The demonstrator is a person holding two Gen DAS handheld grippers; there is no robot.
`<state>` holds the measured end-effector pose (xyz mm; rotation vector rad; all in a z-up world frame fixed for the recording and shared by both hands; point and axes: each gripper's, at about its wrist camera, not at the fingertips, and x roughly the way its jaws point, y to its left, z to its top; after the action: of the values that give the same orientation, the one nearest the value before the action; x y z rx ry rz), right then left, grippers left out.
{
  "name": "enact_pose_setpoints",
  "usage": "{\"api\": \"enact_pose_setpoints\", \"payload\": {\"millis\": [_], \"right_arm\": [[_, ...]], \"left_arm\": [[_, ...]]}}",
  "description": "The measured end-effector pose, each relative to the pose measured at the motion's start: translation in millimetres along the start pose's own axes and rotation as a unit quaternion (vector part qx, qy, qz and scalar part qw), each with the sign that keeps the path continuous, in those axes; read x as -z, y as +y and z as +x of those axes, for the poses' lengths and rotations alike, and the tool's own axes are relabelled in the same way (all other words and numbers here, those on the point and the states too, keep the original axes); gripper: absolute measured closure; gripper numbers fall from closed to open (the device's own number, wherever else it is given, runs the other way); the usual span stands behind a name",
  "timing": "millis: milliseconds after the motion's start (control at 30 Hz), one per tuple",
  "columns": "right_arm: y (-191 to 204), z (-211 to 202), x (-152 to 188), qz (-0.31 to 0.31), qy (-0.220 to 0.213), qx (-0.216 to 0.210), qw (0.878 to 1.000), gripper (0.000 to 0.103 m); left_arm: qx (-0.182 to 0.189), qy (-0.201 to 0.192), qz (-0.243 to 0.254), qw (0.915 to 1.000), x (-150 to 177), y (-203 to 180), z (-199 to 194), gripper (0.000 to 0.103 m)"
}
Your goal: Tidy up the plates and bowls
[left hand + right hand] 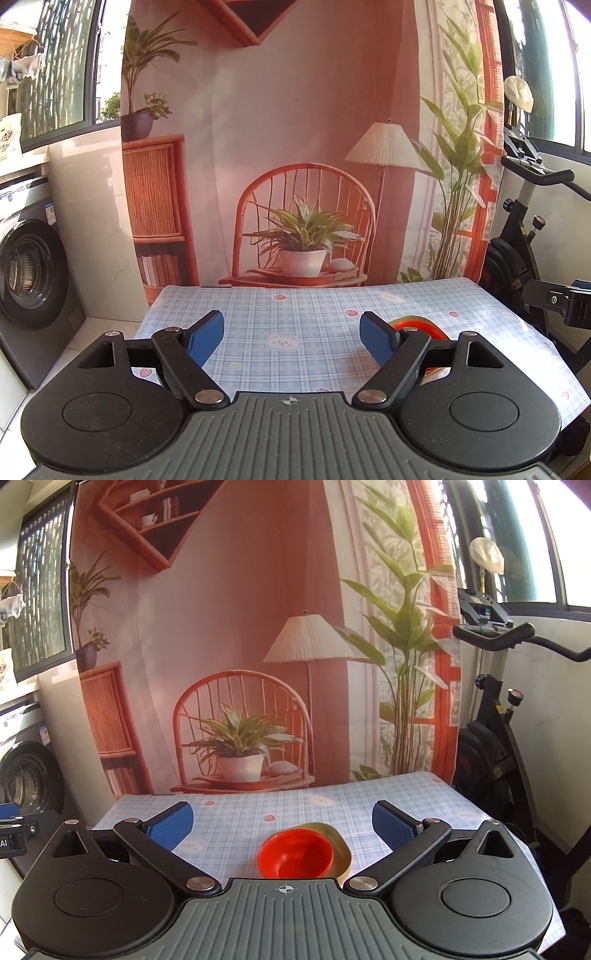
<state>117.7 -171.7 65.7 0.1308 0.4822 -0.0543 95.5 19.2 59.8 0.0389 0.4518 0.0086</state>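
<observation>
On the table [369,797], covered with a blue checked cloth, a red bowl [295,854] is sitting inside a yellow-green dish [338,840] — the bowl is resting toward the dish's left side, and the dish rim is showing behind it and to its right. Both are lying near the front edge of the table, just ahead of the right gripper [282,825], between its two blue pads [171,825]. This gripper is hovering above the table with its jaws spread wide, holding nothing.

Over the left part of the table, the left gripper [291,338] is also hanging with jaws spread wide and empty. In its view the bowl [417,326] is peeking out behind the right finger, mostly hidden by it.

Behind the table a printed backdrop [277,147] is hanging, with a washing machine [33,273] standing to the left and an exercise bike [495,716] to the right.
</observation>
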Motion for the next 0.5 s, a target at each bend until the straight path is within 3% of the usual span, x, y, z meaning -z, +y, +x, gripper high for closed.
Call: {"api": "enact_pose_setpoints", "payload": {"millis": [200, 500], "right_arm": [[10, -29, -5, -0.013, -0.014, -0.004, 1.0, 0.0], [14, -55, -7, -0.019, -0.021, -0.001, 1.0, 0.0]], "left_arm": [[0.006, -0.021, 0.008, 0.9997, 1, -5, -32, 0.021], [0.008, -0.02, 0.005, 0.9998, -3, -4, -43, 0.02]]}}
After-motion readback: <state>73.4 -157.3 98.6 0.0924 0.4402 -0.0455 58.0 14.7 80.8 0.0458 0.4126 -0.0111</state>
